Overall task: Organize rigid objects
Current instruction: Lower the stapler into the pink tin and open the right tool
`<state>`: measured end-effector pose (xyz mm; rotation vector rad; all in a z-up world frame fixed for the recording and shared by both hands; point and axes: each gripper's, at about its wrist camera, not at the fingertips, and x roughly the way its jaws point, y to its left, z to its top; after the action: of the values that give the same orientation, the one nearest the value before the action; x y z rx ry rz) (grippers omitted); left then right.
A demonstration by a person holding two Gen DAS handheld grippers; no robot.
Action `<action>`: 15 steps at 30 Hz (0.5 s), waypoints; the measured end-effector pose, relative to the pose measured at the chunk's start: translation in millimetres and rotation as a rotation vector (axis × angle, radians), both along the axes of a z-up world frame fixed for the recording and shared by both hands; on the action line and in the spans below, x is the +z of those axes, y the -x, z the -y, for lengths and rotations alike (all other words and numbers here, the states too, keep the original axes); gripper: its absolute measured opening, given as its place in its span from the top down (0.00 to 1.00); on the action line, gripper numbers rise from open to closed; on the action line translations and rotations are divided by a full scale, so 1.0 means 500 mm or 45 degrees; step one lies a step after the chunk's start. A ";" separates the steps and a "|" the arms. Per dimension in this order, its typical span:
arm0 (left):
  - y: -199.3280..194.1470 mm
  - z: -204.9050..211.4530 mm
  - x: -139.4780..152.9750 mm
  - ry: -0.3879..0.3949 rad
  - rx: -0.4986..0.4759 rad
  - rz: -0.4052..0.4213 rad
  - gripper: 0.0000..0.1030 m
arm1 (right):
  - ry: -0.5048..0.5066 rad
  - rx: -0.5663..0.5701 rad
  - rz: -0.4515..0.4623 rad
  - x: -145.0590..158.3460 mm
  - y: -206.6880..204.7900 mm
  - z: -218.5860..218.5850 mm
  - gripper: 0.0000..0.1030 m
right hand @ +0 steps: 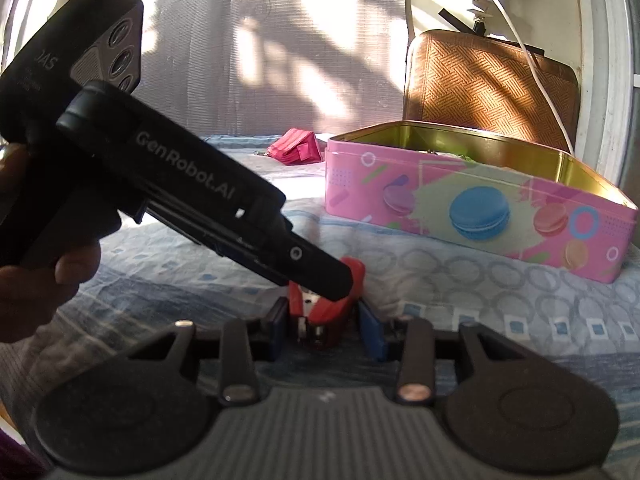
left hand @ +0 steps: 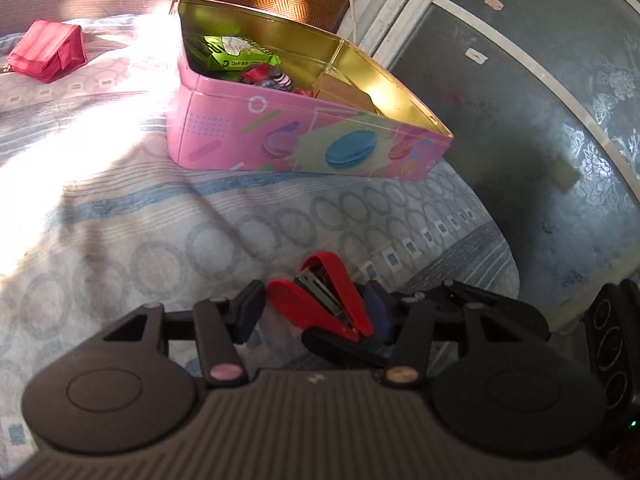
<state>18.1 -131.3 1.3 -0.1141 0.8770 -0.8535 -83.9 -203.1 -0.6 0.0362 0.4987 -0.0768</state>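
One red stapler (left hand: pixel 320 300); one pink tin (left hand: pixel 304 140); one red pouch (left hand: pixel 48 52); two tongs (left hand: pixel 314 312)

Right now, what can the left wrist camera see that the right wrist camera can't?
Only the left wrist view looks down into the pink tin, showing a green packet and other small things inside, plus the patterned glass panel beside the bed.

Only the right wrist view shows the left hand-held gripper from outside, with a hand around its handle.

Both show the red stapler between gripper fingers, the tin, the red wallet and the blue-patterned bedsheet.
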 end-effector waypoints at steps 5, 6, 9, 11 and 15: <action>-0.005 -0.007 0.016 0.042 0.016 0.004 0.50 | -0.087 -0.022 0.051 0.004 0.011 0.018 0.65; -0.004 -0.006 0.028 0.052 0.013 0.026 0.50 | -0.089 -0.030 0.079 0.011 0.015 0.020 0.65; -0.005 -0.001 0.080 0.078 0.012 0.127 0.50 | -0.058 -0.050 0.168 0.046 0.014 0.024 0.65; -0.014 0.005 0.114 0.088 0.025 0.195 0.50 | -0.020 -0.057 0.230 0.074 -0.001 0.029 0.65; -0.072 0.025 0.168 0.097 0.073 0.300 0.50 | 0.041 -0.067 0.316 0.122 -0.071 0.058 0.65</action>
<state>54.2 -144.0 85.0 -0.1019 0.6184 -0.8284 -48.5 -232.1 60.1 0.0264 0.2482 -0.1299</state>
